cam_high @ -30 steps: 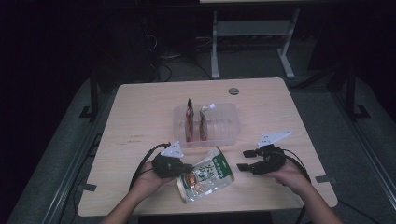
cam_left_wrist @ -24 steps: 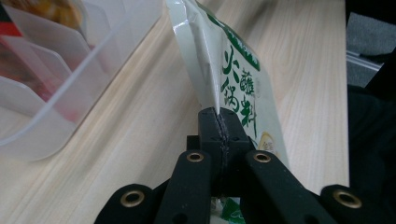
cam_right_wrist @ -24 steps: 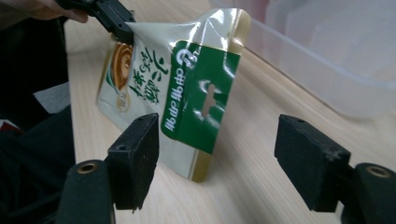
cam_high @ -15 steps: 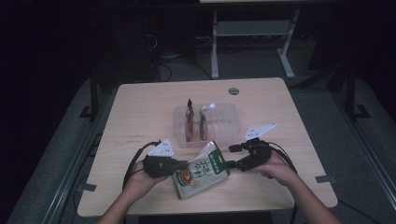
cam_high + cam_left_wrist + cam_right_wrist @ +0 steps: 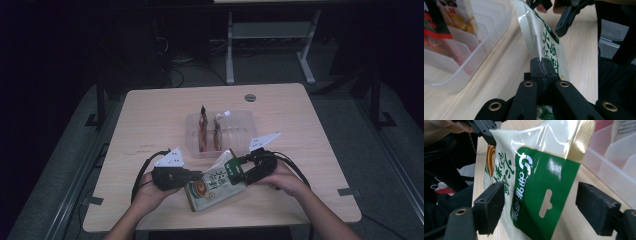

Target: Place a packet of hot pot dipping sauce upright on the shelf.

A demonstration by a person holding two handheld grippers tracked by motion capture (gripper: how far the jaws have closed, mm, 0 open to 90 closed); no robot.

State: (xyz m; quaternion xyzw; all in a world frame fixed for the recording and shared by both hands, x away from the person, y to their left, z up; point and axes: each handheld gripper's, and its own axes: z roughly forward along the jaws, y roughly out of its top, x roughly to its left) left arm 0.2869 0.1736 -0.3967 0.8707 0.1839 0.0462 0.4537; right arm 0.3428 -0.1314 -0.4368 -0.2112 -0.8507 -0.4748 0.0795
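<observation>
The left claw (image 5: 541, 72) is clamped on the near edge of the glossy white-and-green foil snack pouch (image 5: 215, 181), lifting it off the pale wooden surface (image 5: 150, 115). The right claw (image 5: 541, 210) gapes around the pouch's green header without pressing it, jaws lately widening; beyond stands a clear plastic tray (image 5: 240, 125)

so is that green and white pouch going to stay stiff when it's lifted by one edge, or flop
Probably flop: the pouch already bends and creases where the left gripper pinches its edge. Its film looks glossy, with glare on the green header, so it may slip from a light grip. It seems light for its size, lifting off the table from one pinched edge.
</observation>
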